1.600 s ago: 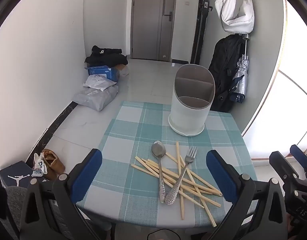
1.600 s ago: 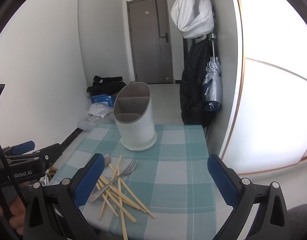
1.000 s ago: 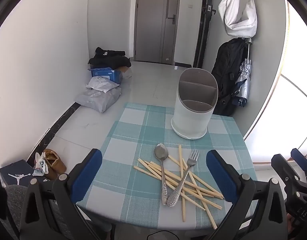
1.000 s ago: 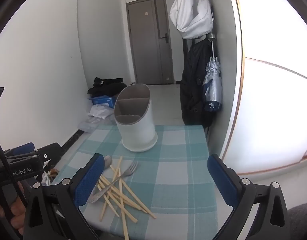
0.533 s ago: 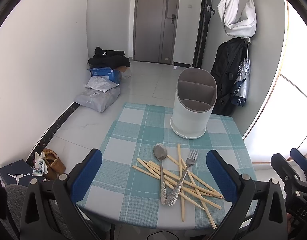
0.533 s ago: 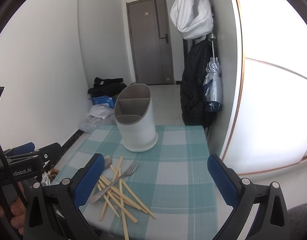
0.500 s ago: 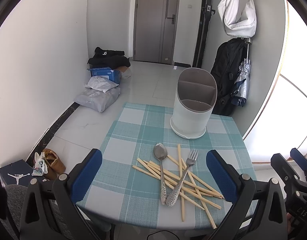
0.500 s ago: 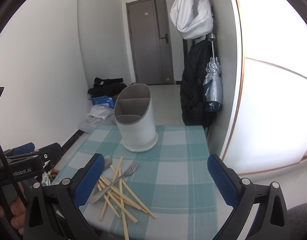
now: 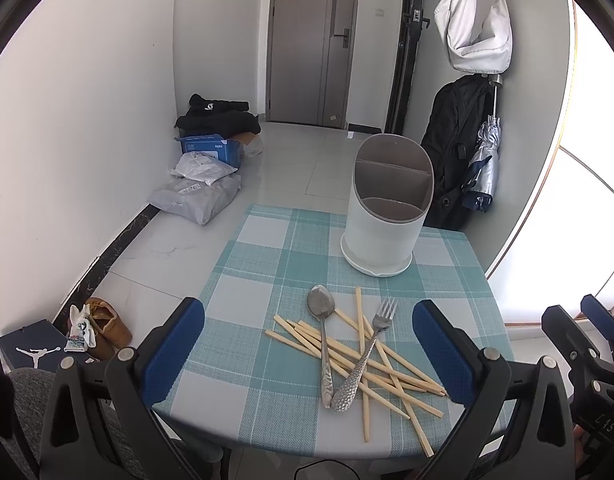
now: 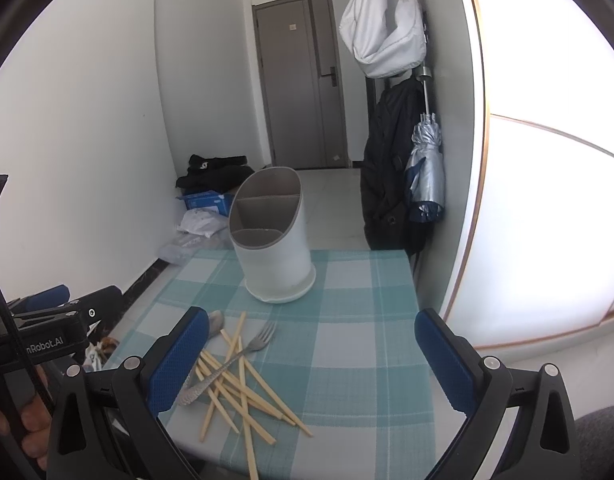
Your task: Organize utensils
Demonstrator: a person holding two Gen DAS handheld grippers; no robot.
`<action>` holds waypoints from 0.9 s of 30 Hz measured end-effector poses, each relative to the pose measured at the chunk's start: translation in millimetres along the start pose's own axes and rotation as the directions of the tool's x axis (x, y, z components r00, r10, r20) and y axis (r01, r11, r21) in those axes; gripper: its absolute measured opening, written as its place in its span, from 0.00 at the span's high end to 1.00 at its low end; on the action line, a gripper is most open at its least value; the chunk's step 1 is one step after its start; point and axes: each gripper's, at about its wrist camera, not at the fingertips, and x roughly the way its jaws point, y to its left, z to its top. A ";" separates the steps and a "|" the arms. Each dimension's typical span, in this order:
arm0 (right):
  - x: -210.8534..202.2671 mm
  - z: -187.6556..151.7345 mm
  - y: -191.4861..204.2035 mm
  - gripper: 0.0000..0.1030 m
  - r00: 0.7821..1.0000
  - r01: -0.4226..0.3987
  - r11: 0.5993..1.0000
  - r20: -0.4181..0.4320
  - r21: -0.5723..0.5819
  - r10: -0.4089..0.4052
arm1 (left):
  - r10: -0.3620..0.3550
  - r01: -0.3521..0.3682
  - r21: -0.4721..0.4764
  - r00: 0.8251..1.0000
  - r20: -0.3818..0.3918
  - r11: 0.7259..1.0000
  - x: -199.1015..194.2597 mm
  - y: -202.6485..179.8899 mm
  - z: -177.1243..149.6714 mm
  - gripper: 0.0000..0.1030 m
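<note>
- While both grippers hang over the near edge of the table [image 9: 263,240], nothing is held in either one.
- The left gripper [image 9: 309,344] has its two blue fingers [image 9: 175,344] spread wide apart, with the pile of things showing between them.
- The right gripper [image 10: 307,354] has its blue fingers [image 10: 443,360] spread wide too, over the checked cloth.
- A silver spoon [image 9: 324,344] lies flat on the table with its bowl toward the holder.
- A silver fork [image 9: 367,354] lies just beside the spoon. Their handles cross near the table edge.
- Many wooden chopsticks [image 9: 387,364] lie in a messy pile under and around the spoon and fork. Some stick out close to the near edge.
- A white utensil holder [image 9: 385,210] stands upright farther back on the table, apart from the pile. It has walls inside that split it into parts, and no utensils show in it.
- In the right wrist view, the pile sits by the right gripper's left finger, and the spoon is partly hidden behind it.
- A white bag [image 9: 473,20] hangs on the wall, with a black backpack [image 9: 451,148] and a folded umbrella [image 9: 483,164] below it.
</note>
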 end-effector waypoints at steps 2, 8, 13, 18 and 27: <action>0.4 -0.1 -0.2 0.00 1.000 0.000 1.000 -0.002 0.001 0.000 | 0.001 -0.001 0.002 1.000 -0.001 1.000 1.1 0.1 0.4 0.01; 0.6 -0.5 0.0 0.00 1.000 -0.001 1.000 -0.002 0.002 0.001 | 0.005 -0.005 -0.004 1.000 -0.006 1.000 0.8 1.5 -0.1 0.01; 0.8 -1.2 -1.1 0.00 1.000 -0.009 1.000 -0.004 0.012 0.009 | 0.009 -0.009 -0.005 1.000 -0.009 1.000 0.8 0.1 -1.9 0.01; 0.6 -2.1 -2.2 0.00 1.000 -0.011 1.000 -0.004 0.018 0.011 | 0.012 -0.012 -0.006 1.000 -0.009 1.000 0.9 1.2 -1.0 0.01; 1.1 -3.1 -0.6 0.00 1.000 -0.010 1.000 -0.005 0.016 0.010 | 0.003 -0.003 -0.018 1.000 -0.021 1.000 2.9 -0.3 -2.9 0.01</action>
